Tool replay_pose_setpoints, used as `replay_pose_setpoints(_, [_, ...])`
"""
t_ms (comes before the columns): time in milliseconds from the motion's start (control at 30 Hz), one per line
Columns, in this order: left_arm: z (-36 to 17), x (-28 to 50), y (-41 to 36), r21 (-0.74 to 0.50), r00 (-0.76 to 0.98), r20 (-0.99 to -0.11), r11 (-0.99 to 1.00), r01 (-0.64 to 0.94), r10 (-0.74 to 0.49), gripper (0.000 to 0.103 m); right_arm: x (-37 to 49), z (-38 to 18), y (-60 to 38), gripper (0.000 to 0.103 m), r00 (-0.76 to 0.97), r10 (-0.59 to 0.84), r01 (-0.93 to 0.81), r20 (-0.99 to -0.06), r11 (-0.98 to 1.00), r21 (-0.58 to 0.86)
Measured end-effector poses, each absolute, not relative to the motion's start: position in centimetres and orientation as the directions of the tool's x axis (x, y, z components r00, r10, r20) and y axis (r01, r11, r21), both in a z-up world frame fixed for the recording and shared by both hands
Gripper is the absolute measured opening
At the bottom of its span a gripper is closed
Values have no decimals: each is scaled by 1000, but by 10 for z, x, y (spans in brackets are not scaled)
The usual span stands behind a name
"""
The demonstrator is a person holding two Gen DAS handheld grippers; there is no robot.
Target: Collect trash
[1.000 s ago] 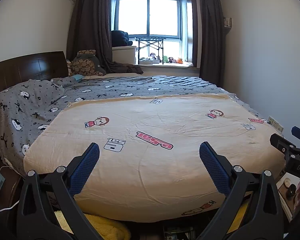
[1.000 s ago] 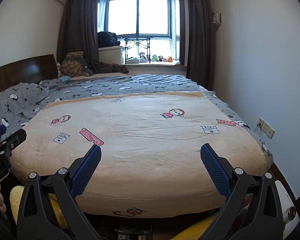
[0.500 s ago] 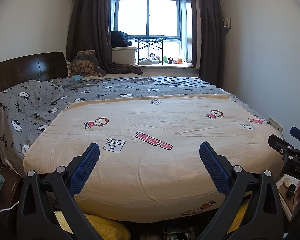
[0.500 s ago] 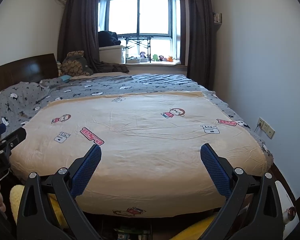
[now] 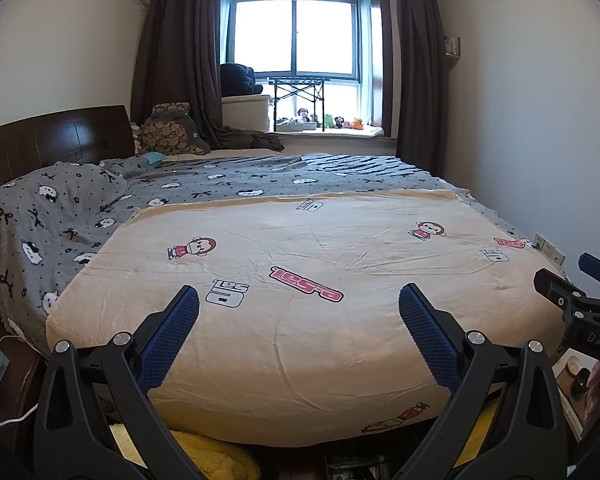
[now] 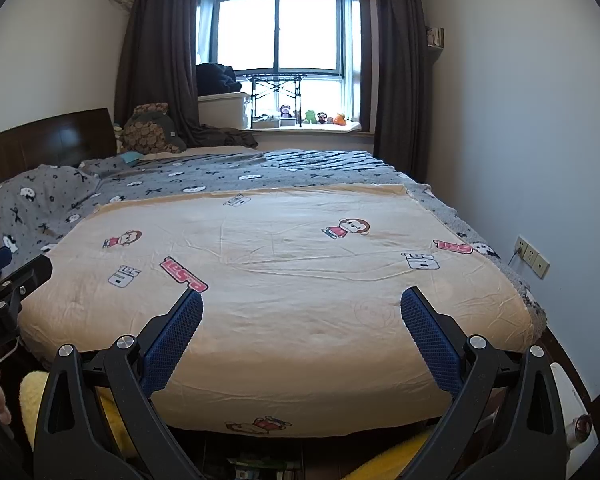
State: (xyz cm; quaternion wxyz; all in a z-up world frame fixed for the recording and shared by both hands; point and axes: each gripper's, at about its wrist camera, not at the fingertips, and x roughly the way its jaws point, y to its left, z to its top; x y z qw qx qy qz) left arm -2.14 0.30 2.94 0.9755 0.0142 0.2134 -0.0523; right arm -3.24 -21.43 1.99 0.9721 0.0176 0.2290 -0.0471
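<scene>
My left gripper (image 5: 299,300) is open, its blue pads wide apart with nothing between them, held over the foot of a bed. My right gripper (image 6: 301,304) is open too and equally empty; its tip also shows at the right edge of the left wrist view (image 5: 580,292). Both point at the cream quilt (image 5: 320,280) with cartoon monkey prints that lies flat on the bed. No trash shows on the quilt. Something small and colourful lies on the floor under the bed's foot (image 6: 256,468), too dark to name.
A grey patterned blanket (image 5: 60,216) and dark headboard (image 5: 52,140) are at left. A windowsill with toys (image 5: 328,122), a white box (image 5: 246,110) and dark curtains are at the back. Yellow fluffy fabric (image 5: 204,452) lies below the bed. A wall socket (image 6: 534,258) is at right.
Both views have shifted very slightly; the right gripper's tip has drifted a little left in the left wrist view. Both grippers stay open and empty.
</scene>
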Motion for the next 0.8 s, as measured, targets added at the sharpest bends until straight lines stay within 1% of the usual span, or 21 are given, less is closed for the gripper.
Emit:
replay_pose_setpoints(533, [34,-21,3,4,904,-420,996,91,-81,95,-30,22,-213,99,890,-80,94,-448,996,8])
replay_pose_setpoints(667, [35,-23,5,-23,904,-414,994,107,-107,95,-29,22,-212,99,889,-82,95,-451,995,7])
replay_pose_setpoints(800, [36,-24,6,-24,907,-406,993,114,-114,95,-29,22,-212,99,888,-82,95,-452,995,7])
